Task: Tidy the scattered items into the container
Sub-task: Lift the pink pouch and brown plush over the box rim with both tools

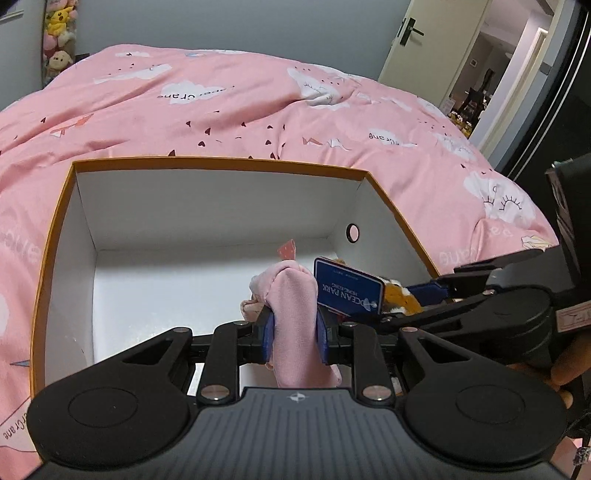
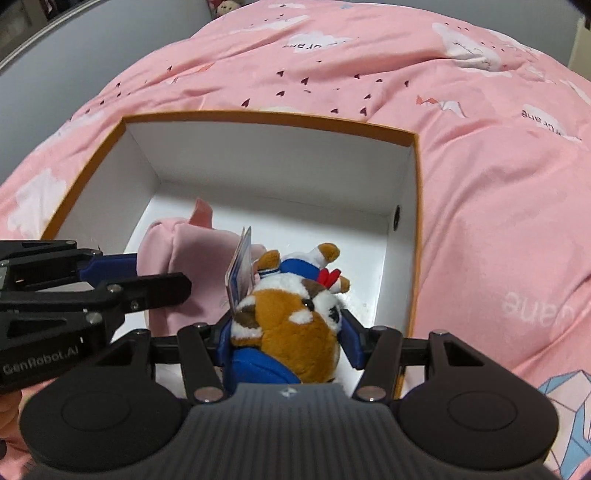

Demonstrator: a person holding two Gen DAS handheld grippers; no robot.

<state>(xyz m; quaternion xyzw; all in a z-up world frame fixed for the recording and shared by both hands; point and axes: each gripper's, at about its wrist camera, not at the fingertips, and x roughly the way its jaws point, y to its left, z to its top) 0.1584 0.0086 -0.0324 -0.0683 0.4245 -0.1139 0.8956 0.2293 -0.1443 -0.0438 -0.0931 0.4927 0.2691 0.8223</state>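
Note:
An open box (image 1: 221, 164) with an orange rim and white inside sits on the pink bed; it also shows in the right wrist view (image 2: 273, 117). My left gripper (image 1: 294, 338) is shut on a pink cloth item (image 1: 293, 317) and holds it inside the box. My right gripper (image 2: 288, 341) is shut on a brown and white plush toy (image 2: 291, 317) with a blue hang tag (image 2: 240, 271), also inside the box. The plush (image 1: 400, 295) and tag (image 1: 349, 290) show to the right in the left wrist view. The pink cloth (image 2: 184, 254) lies left of the plush.
The box rests on a pink duvet (image 1: 240, 110) with cloud prints. Soft toys (image 1: 59, 33) hang at the far left wall. An open door (image 1: 417, 40) is at the back right. The box's right wall has a round hole (image 1: 352, 232).

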